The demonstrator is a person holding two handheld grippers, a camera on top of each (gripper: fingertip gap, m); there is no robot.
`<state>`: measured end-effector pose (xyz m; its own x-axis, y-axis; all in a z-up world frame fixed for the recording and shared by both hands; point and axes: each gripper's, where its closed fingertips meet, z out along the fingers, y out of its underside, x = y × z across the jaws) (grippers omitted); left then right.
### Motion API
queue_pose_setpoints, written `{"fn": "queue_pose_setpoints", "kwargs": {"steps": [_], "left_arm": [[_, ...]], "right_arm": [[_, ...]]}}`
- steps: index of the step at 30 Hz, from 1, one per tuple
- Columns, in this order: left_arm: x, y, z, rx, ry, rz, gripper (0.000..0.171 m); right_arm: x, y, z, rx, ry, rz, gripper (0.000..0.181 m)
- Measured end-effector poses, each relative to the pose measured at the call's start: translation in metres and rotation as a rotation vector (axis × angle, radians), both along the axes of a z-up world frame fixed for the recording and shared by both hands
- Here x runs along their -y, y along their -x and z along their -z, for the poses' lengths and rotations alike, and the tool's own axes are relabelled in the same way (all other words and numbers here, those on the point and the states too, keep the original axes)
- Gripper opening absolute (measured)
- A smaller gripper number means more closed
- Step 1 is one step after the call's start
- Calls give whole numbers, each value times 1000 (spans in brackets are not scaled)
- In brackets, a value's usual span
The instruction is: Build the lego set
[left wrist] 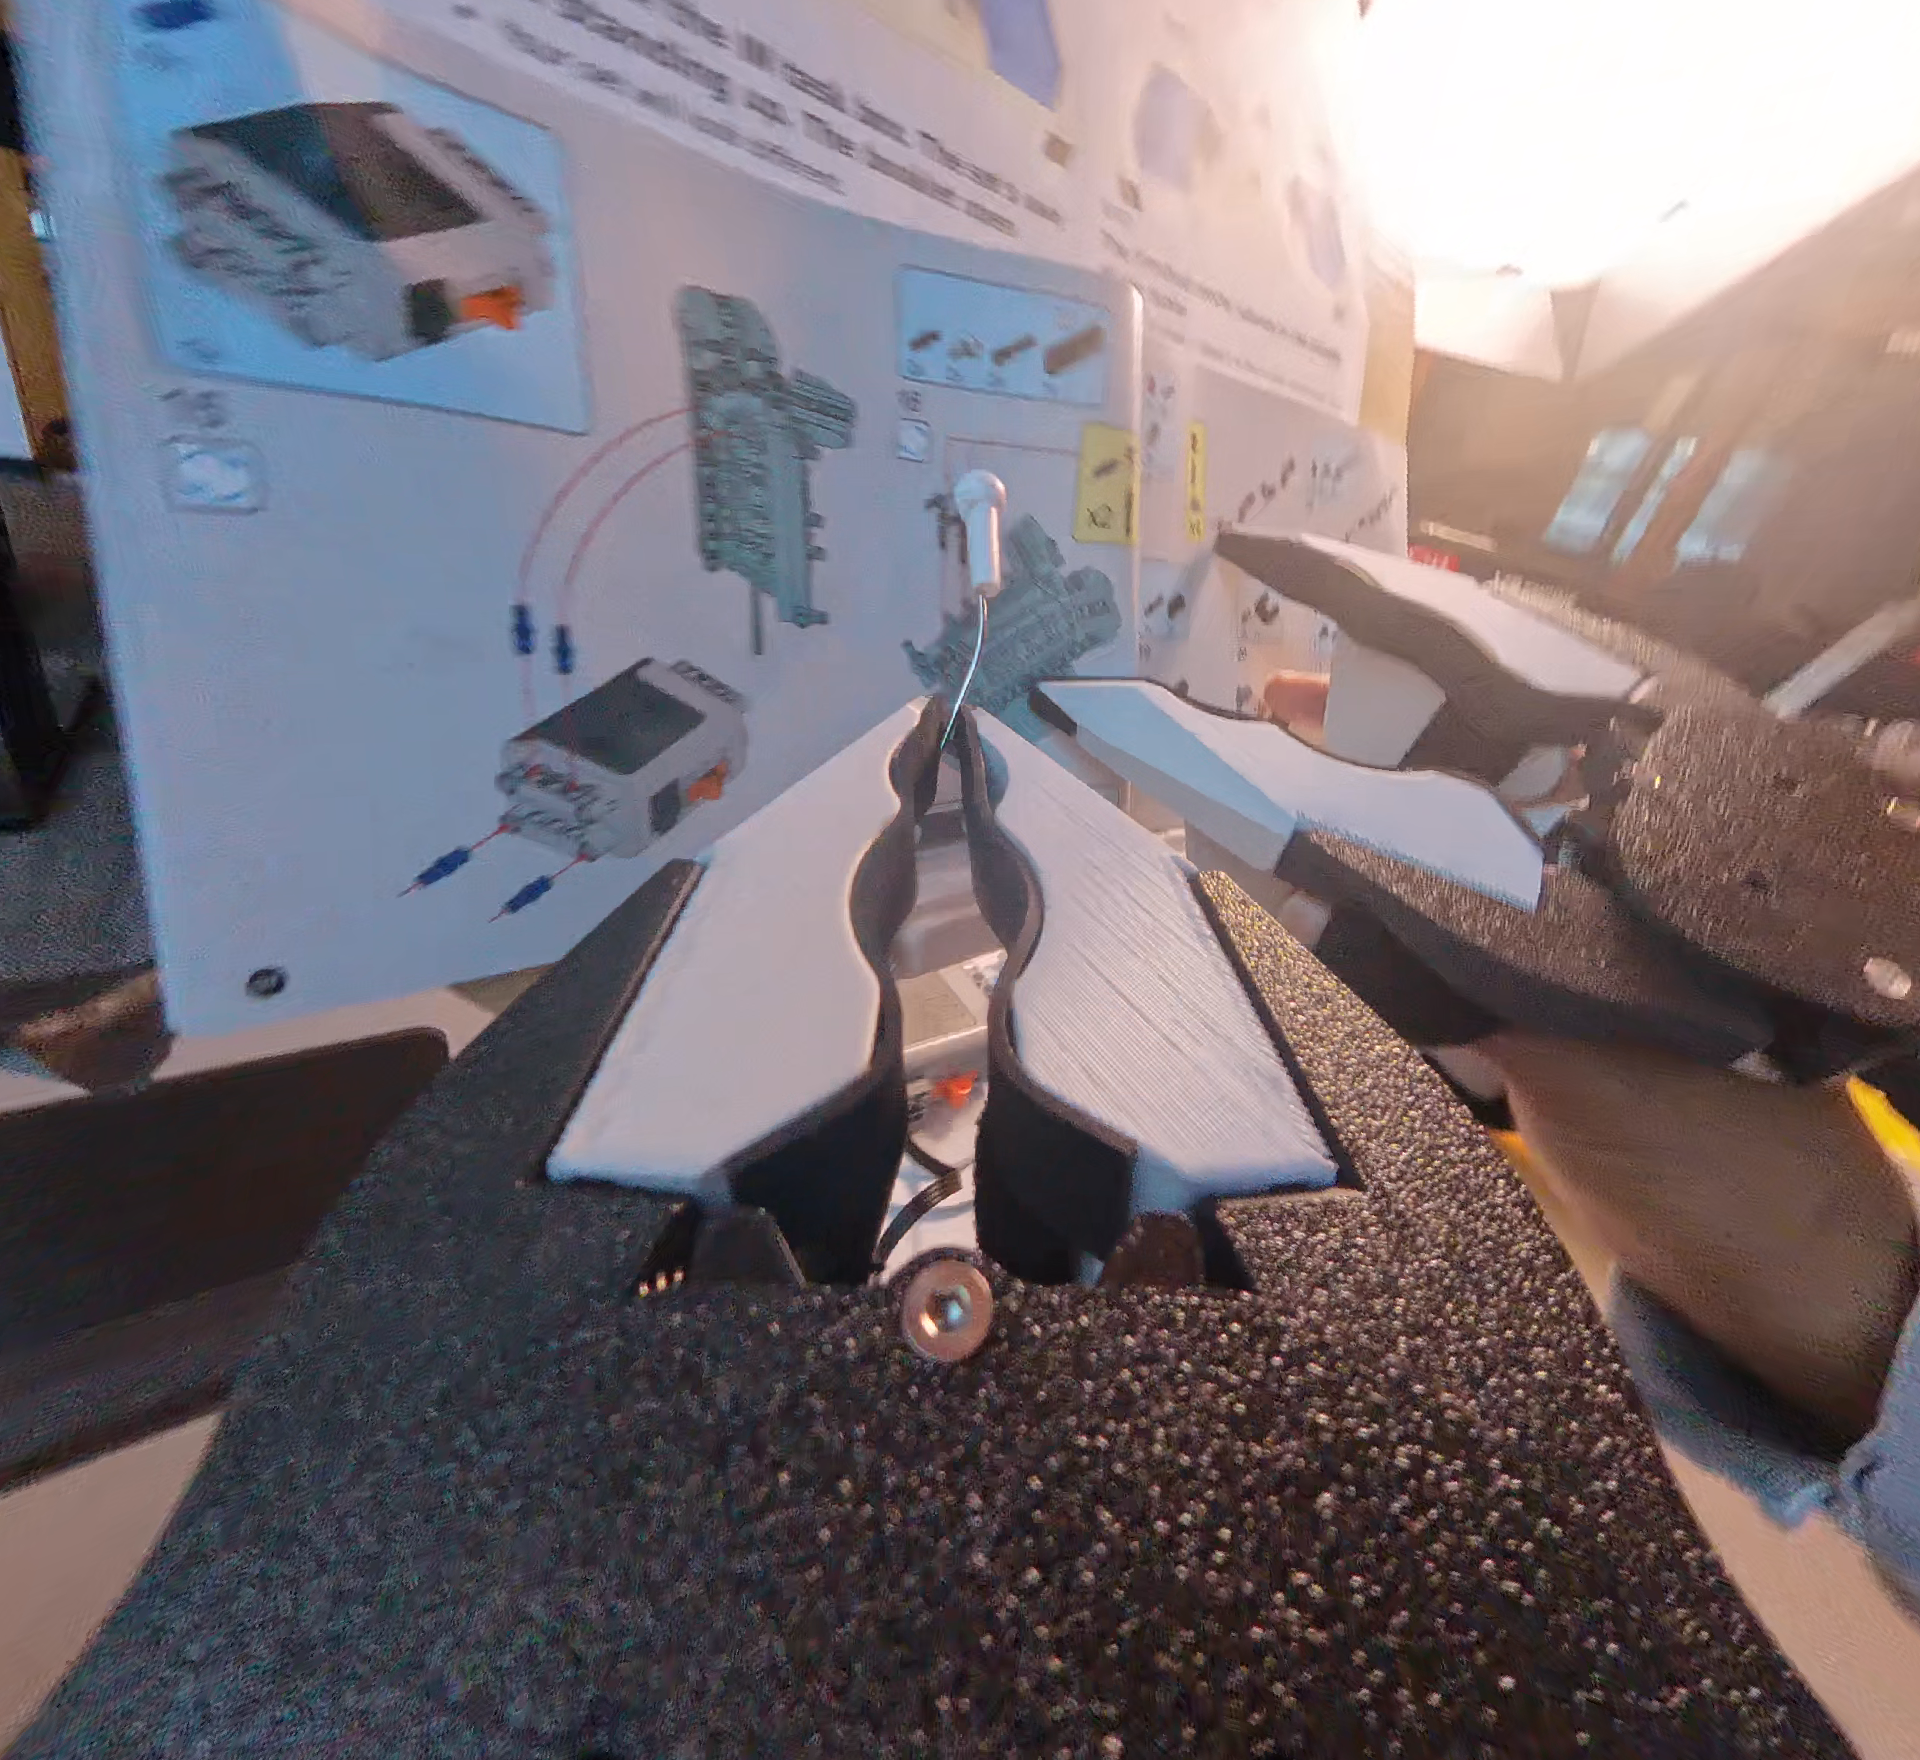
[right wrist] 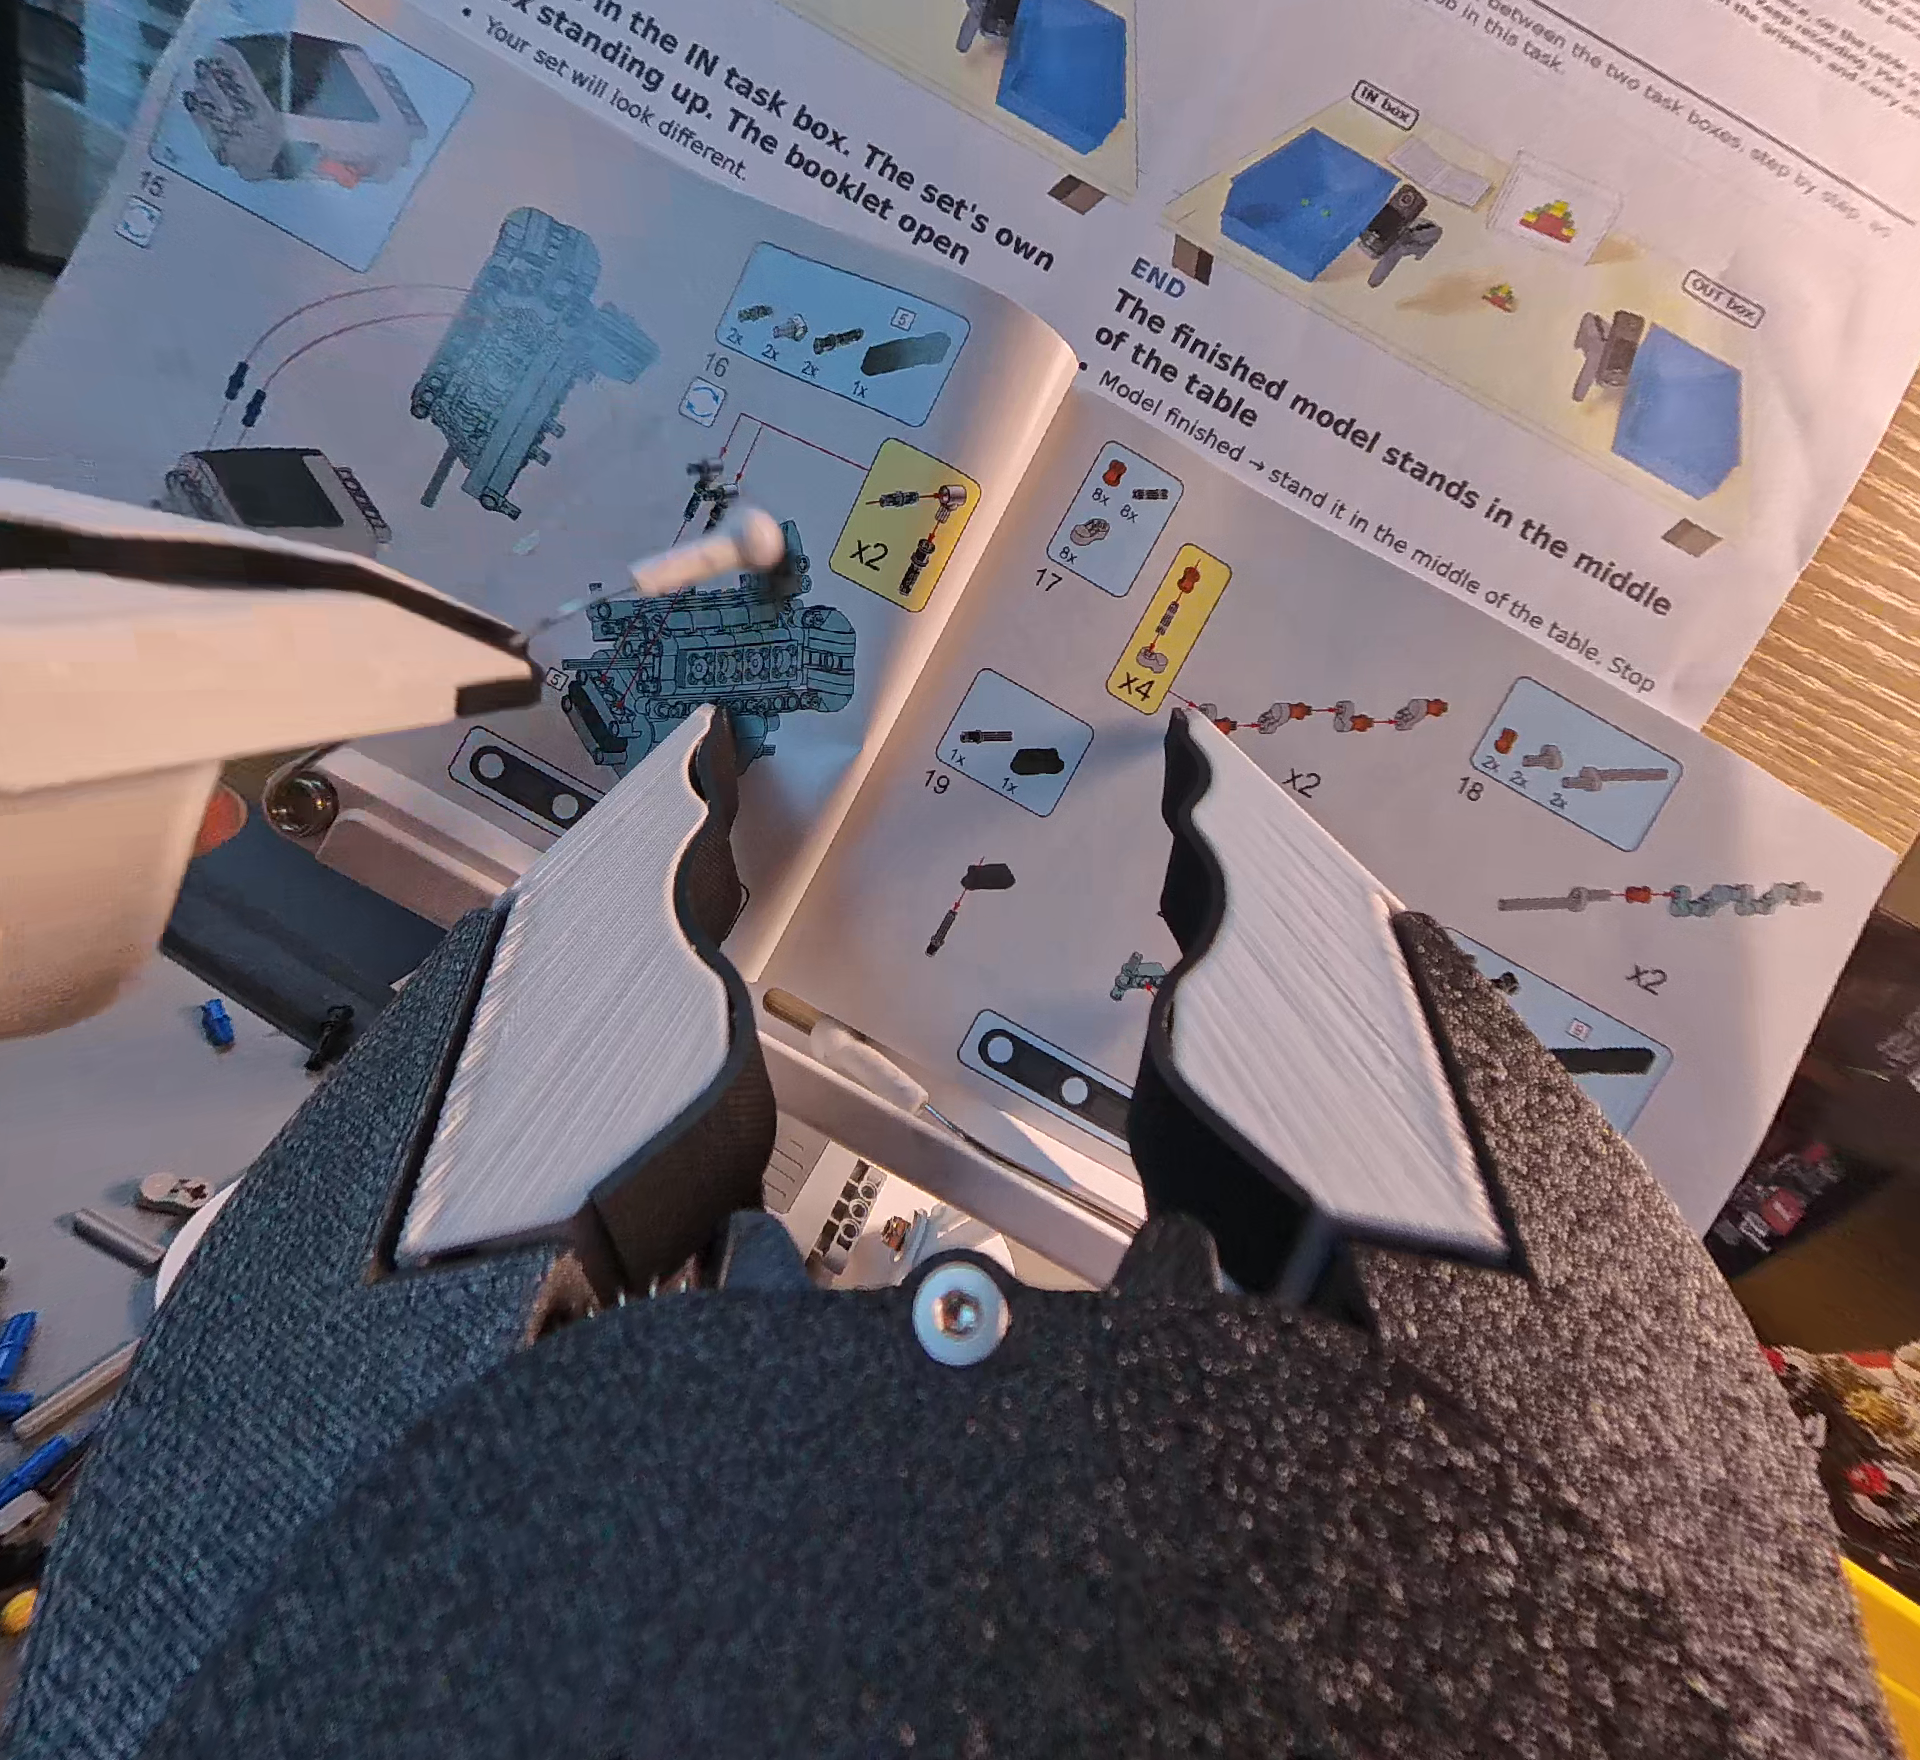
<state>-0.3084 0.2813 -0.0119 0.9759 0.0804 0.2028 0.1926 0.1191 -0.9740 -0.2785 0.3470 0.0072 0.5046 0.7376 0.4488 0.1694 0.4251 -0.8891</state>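
The left gripper (left wrist: 940, 723) pinches a thin wire (left wrist: 971, 661) with a white tip. The right gripper (right wrist: 940, 734) hangs wide apart and empty before the booklet (right wrist: 1039, 515). Only its view shows small blue pieces (right wrist: 213, 1024) on the table (right wrist: 125, 1118).

Left hand-held gripper (left wrist: 948, 734): white ribbed fingers, black pads, speckled black body. Right hand-held gripper (right wrist: 940, 734): same scheme. White piece (left wrist: 980, 521) on thin silver wire (left wrist: 966, 661). Booklet (right wrist: 644, 380): pale blue panels, yellow callouts. Instruction sheet (right wrist: 1351, 183), upper frame: blue boxes. Tabletop (right wrist: 1829, 661): tan woodgrain. Blue pins (right wrist: 215, 1022), lower left.
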Motion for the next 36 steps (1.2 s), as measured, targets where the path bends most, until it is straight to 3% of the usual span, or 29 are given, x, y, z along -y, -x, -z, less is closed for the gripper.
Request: {"fn": "queue_pose_setpoints", "kwargs": {"steps": [3,8,14,20,29,36], "left_arm": [[-6,-13,9,-162,64,21,2],[-1,-12,10,-154,81,79,4],[19,4,7,-151,57,23,4],[3,-7,19,-243,156,64,11],[-1,-7,20,-433,233,44,2],[-4,-9,24,-473,271,80,1]], "right_arm": [[0,-1,1,7,-6,-5,82],[3,-3,2,31,-13,-19,84],[0,-21,0,11,7,-26,82],[-19,-31,11,6,82,25,80],[-14,-33,9,-25,43,25,82],[-15,-29,11,-27,22,38,77]]}}
